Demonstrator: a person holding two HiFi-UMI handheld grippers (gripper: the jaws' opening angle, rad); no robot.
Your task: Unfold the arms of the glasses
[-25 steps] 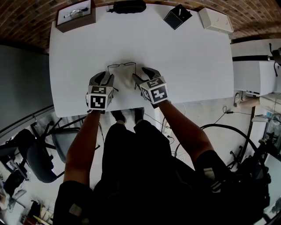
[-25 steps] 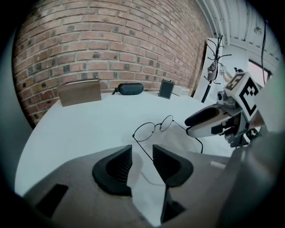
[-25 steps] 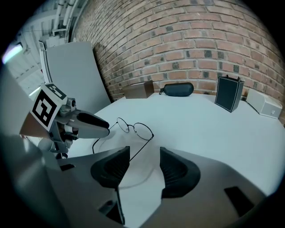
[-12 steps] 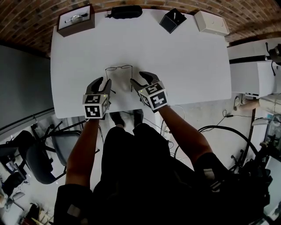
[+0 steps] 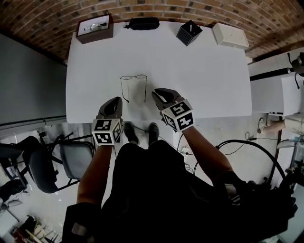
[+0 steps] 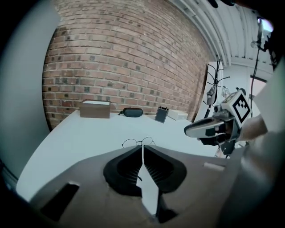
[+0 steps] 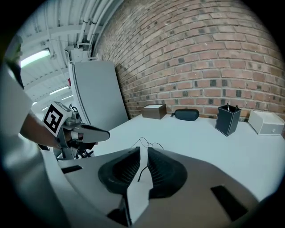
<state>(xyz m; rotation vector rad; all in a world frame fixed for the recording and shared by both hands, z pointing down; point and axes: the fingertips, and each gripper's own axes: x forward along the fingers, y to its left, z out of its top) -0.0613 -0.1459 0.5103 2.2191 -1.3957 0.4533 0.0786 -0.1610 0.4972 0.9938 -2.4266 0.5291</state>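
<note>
Brick wall, white table, black chair.

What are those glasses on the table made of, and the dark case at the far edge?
The glasses look like thin dark metal wire: the rims and arms are hair-fine, and the white table shows through clear lenses. The case looks like a matte black shell, perhaps plastic or leatherette; it is too small to tell which.

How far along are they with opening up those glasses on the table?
Done, it seems: the thin wire-framed glasses lie on the white table with both arms swung out, pointing toward the person. In hand: nothing. The left tongs and right tongs hover clear of the glasses, and their jaws have just been closing with nothing between them. Left to do: nothing that I can see.
</note>
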